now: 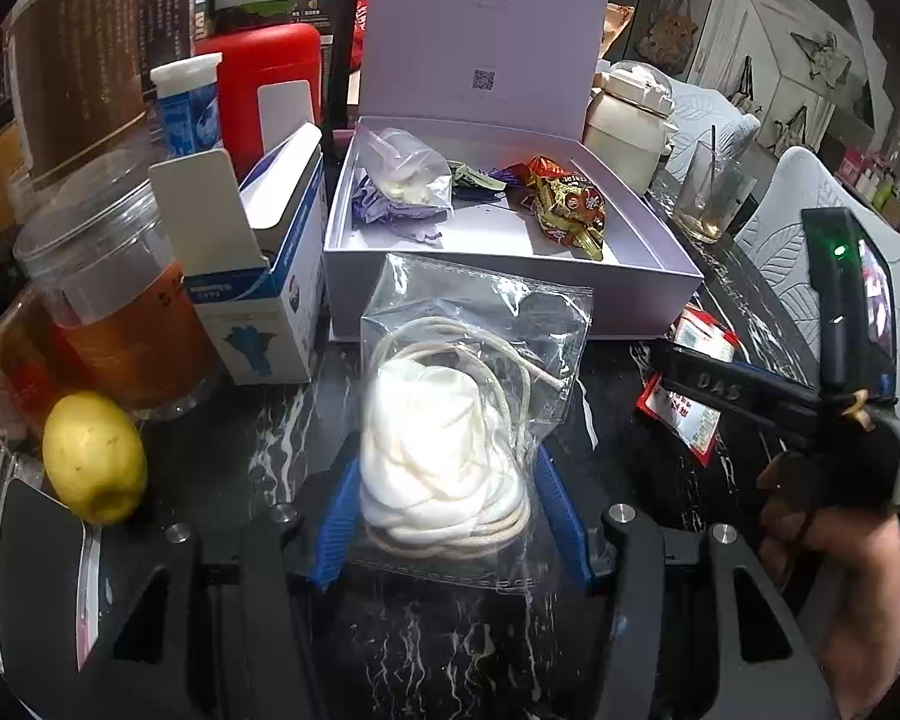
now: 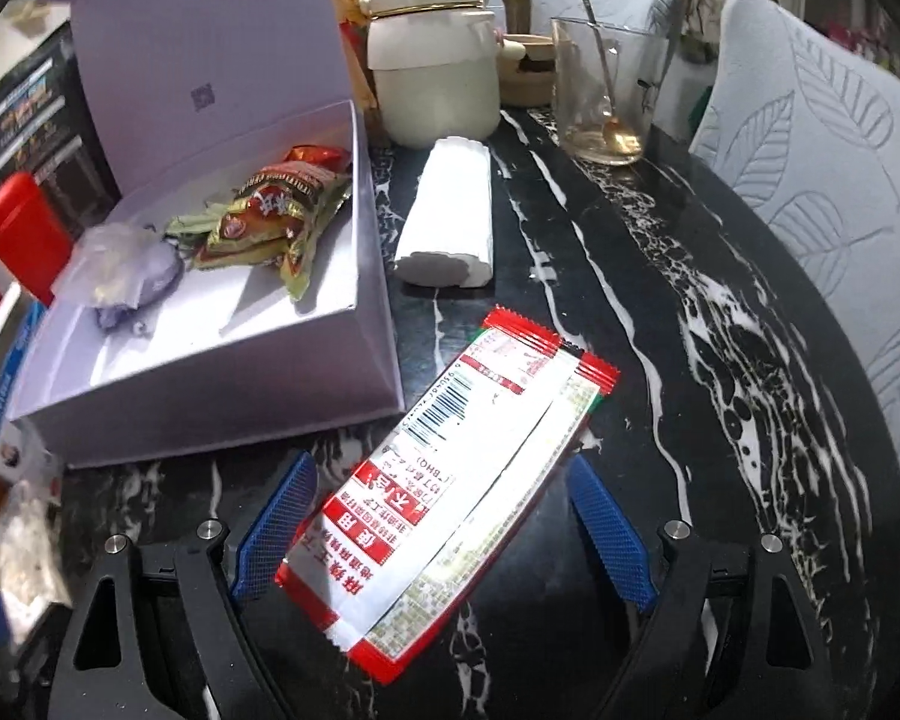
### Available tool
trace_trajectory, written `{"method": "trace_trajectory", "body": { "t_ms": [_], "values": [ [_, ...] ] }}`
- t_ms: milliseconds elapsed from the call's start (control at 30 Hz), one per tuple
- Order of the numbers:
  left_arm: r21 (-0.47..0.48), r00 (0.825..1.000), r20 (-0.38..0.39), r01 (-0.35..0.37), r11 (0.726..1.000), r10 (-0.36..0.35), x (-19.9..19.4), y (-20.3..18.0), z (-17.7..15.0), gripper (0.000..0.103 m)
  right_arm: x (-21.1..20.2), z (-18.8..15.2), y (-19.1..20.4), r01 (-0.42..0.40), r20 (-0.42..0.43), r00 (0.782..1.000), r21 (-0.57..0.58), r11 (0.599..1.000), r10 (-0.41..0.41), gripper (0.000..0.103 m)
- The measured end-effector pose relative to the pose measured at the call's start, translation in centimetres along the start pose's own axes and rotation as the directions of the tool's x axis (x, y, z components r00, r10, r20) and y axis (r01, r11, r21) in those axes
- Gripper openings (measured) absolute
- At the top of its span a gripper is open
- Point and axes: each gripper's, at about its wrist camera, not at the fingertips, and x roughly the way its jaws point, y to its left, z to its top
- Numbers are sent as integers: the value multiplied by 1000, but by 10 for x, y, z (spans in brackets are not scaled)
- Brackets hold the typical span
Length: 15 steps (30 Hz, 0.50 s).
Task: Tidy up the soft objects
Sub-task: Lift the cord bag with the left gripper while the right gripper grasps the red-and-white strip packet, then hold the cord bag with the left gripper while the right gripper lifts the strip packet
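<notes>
Left hand-held gripper (image 1: 450, 516) clamps bag (image 1: 468, 414) | right hand-held gripper (image 2: 444, 534) straddles sachet (image 2: 450, 492)

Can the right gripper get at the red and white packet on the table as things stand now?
Probably yes: the red and white packet lies flat between the open right gripper fingers, nothing over it.

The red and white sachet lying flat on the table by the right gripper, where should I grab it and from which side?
Take the red and white sachet at its near sealed end, coming in low along the table from the near side. It lies flat, its length running away from the right gripper, whose open fingers already straddle that end. A thin, flat packet probably needs the edge pinched.
</notes>
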Motion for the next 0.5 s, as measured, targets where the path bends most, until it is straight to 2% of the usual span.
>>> {"method": "trace_trajectory", "body": {
  "t_ms": [67,100,167,300,500],
  "values": [
    [-1,1000,0,0,1000,0,-2,1,-1,55,0,-1,4,43,23,999,-38,998,-42,66],
    [1,1000,2,-2,1000,2,-3,1,-2,55,-2,-2,4,37,20,999,-41,998,-37,59],
    [3,1000,2,1,1000,-1,-5,0,-5,55,-6,-4,2,8,11,1000,-45,999,-8,54],
    [5,1000,2,15,1000,-15,-11,-2,-10,55,-14,-13,-4,-45,-6,999,-47,998,45,49],
    [2,999,-8,34,999,-34,-21,-5,-22,55,-32,-37,-8,-111,-29,994,-72,991,109,46]
  ]
}}
